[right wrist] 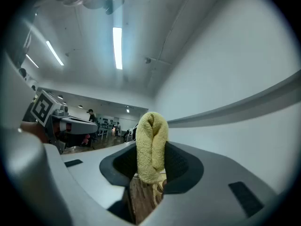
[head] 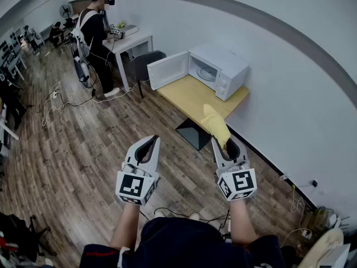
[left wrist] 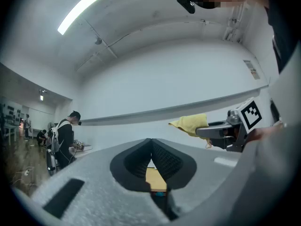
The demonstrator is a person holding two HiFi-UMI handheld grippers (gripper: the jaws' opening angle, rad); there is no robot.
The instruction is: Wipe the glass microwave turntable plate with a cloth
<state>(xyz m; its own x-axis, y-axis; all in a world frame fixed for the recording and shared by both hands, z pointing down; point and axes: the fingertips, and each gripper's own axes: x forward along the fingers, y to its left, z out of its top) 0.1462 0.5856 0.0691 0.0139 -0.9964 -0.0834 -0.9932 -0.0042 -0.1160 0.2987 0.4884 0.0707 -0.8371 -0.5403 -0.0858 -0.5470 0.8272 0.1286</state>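
Note:
A white microwave [head: 217, 70] with its door [head: 167, 70] swung open stands on a low wooden table [head: 192, 96] by the wall. The glass turntable plate [head: 206, 73] shows faintly inside it. My right gripper [head: 226, 144] is shut on a folded yellow cloth [head: 216, 124], which sticks out ahead of the jaws; the cloth [right wrist: 151, 145] fills the right gripper view's middle. My left gripper [head: 148, 147] is shut with nothing in it, its pads [left wrist: 162, 159] meeting. Both grippers are held level in mid-air, well short of the table.
A dark square panel [head: 193, 133] lies on the wooden floor before the table. A person [head: 96, 35] stands at a white desk [head: 131, 42] at the back left, next to a grey chair [head: 146, 60]. Cables [head: 72, 102] trail over the floor.

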